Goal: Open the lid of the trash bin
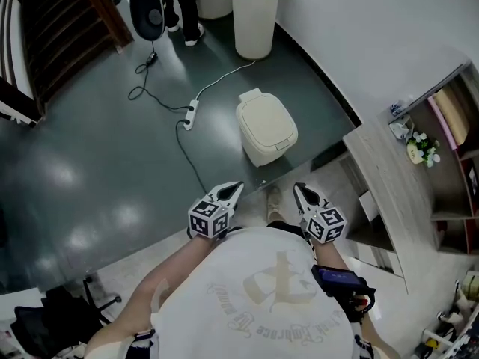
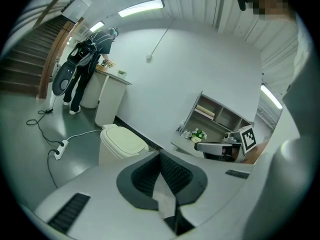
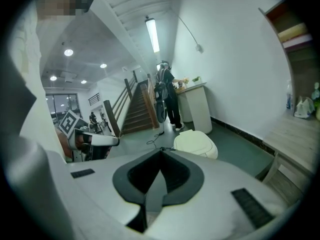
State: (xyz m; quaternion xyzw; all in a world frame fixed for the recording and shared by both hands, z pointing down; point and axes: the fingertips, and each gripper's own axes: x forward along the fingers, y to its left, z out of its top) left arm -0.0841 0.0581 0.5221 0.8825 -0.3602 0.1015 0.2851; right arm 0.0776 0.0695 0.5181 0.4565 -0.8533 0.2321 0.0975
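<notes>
The cream trash bin (image 1: pixel 266 129) stands on the dark green floor, a short way ahead of both grippers, and its lid is down. My left gripper (image 1: pixel 235 188) and right gripper (image 1: pixel 299 189) are held side by side close to the person's body, both pointing toward the bin. Neither touches it. In the left gripper view the bin (image 2: pixel 120 142) shows beyond the jaws, which meet at their tips with nothing between them. The right gripper view has the bin (image 3: pixel 196 143) just past its jaws, which are also pressed together and hold nothing.
A white power strip (image 1: pixel 191 113) with trailing cables lies on the floor left of the bin. A tall white cylinder (image 1: pixel 254 13) and a standing person (image 1: pixel 183 6) are farther back. A wooden desk (image 1: pixel 389 182) with flowers (image 1: pixel 423 148) is at the right, and stairs (image 1: pixel 45 28) at the far left.
</notes>
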